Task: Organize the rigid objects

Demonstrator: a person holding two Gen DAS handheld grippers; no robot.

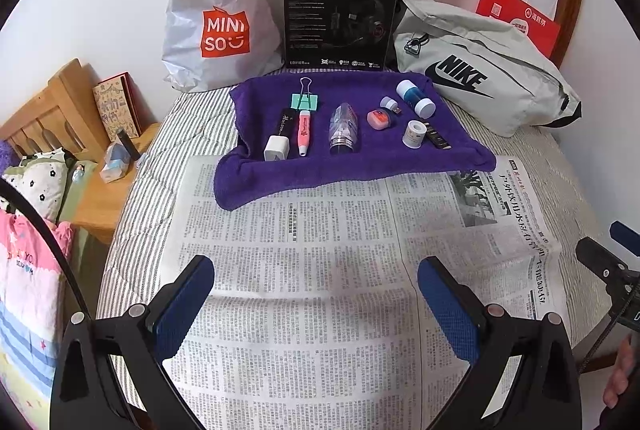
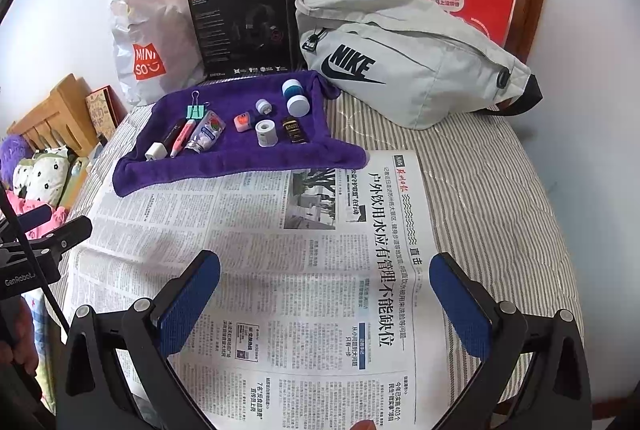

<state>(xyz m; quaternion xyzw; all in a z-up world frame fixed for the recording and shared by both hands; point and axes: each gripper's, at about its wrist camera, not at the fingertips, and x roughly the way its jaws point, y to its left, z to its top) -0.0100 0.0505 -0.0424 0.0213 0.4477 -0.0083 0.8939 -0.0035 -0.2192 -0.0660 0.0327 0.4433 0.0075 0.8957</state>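
Small stuff sits on the purple towel on the bed: binder clip, pink pen, plastic bottle, tape roll. All look light and stiff; bottle's probably slick, grab its middle. Left claw and right claw hang spread wide, empty, over the newspaper near the towel.

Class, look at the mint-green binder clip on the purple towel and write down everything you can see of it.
The binder clip has a mint-green body, metal by the look of it, and thin silver wire handles; one loop lies flat, pointing toward the black box. The clip lies near the back left of the purple towel. Its front edge meets the top ends of the pink pen and the black tube, though actual contact is hard to confirm. No gripper touches it.
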